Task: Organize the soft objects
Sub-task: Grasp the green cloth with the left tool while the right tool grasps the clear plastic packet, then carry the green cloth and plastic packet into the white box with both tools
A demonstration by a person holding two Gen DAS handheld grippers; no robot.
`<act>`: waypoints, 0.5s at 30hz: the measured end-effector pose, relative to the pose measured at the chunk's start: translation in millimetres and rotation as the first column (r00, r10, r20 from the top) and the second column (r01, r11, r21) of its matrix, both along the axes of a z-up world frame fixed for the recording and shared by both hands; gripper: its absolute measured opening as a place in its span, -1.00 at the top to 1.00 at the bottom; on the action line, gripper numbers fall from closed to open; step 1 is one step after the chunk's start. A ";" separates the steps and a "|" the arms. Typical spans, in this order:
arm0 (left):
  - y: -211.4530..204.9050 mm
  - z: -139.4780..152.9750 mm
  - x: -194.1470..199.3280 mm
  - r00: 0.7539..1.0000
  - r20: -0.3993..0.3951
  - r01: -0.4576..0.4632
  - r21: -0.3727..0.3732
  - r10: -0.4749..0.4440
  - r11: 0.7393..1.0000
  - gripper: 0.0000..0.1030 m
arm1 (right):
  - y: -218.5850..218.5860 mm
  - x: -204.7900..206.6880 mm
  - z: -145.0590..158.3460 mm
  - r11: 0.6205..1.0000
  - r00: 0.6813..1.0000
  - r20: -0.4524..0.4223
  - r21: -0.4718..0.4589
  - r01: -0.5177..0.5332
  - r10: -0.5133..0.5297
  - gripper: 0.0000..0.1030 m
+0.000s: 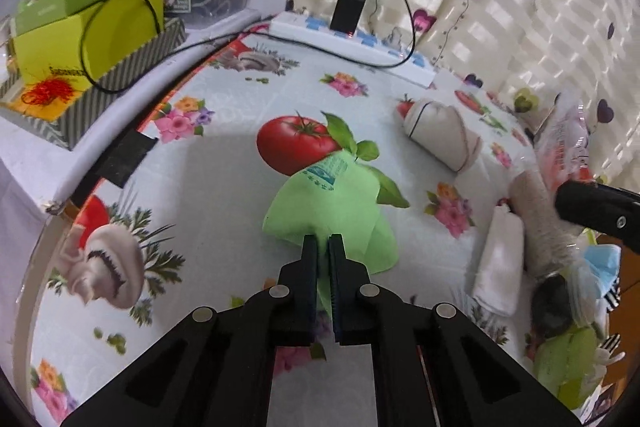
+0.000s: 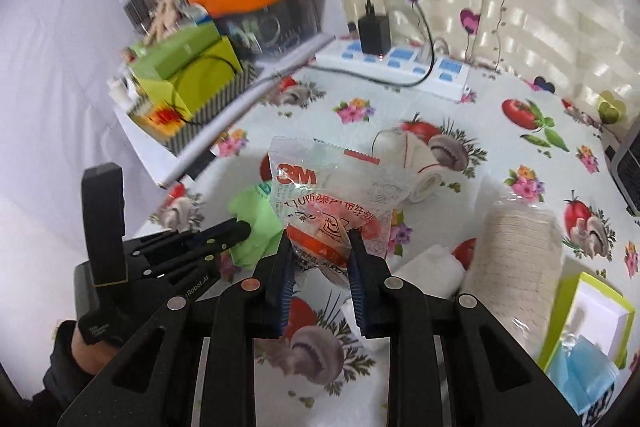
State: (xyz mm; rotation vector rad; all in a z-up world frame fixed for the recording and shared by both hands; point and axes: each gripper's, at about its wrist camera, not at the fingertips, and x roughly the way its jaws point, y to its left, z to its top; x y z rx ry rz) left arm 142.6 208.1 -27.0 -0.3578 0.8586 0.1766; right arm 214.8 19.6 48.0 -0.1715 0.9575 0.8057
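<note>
Left gripper (image 1: 324, 241) clamping 2 jaws onto the near edge of a green cloth (image 1: 332, 203), holding it just above the patterned tablecloth (image 1: 224, 167) beside a printed tomato. Right gripper (image 2: 320, 239) pinching a clear 3M packet (image 2: 332, 195) by its lower end, lifting it upright over the table, near a cotton pad stack (image 2: 516, 255) and white towel roll (image 2: 432, 263).
</note>
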 end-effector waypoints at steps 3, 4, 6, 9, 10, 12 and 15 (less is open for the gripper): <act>-3.7 14.0 -12.5 0.999 0.035 -0.004 0.004 0.004 1.000 0.89 | -17.4 -9.1 14.2 0.998 1.000 0.020 0.059 0.009 -0.010 0.51; -5.7 19.0 -16.6 0.999 0.045 -0.002 0.006 0.002 1.000 0.89 | -23.6 -12.1 18.6 0.997 1.000 0.026 0.076 0.011 -0.013 0.51; -10.4 28.7 -24.1 0.998 0.068 0.005 0.007 -0.005 1.000 0.89 | -34.1 -17.9 26.0 0.995 0.999 0.040 0.100 0.016 -0.020 0.51; -18.0 41.8 -33.0 0.995 0.096 0.017 0.009 -0.018 1.000 0.89 | -49.8 -27.4 35.0 0.991 0.998 0.060 0.131 0.021 -0.029 0.51; -21.8 47.3 -36.3 0.994 0.108 0.023 0.011 -0.024 1.000 0.89 | -55.7 -30.8 37.4 0.990 0.997 0.067 0.140 0.023 -0.032 0.51; -28.2 55.9 -41.4 0.991 0.125 0.037 0.013 -0.038 0.999 0.89 | -66.4 -36.1 40.6 0.987 0.996 0.076 0.156 0.028 -0.040 0.51; -40.9 70.2 -48.7 0.986 0.153 0.059 0.025 -0.062 0.998 0.89 | -85.3 -42.6 44.1 0.982 0.995 0.083 0.183 0.041 -0.057 0.51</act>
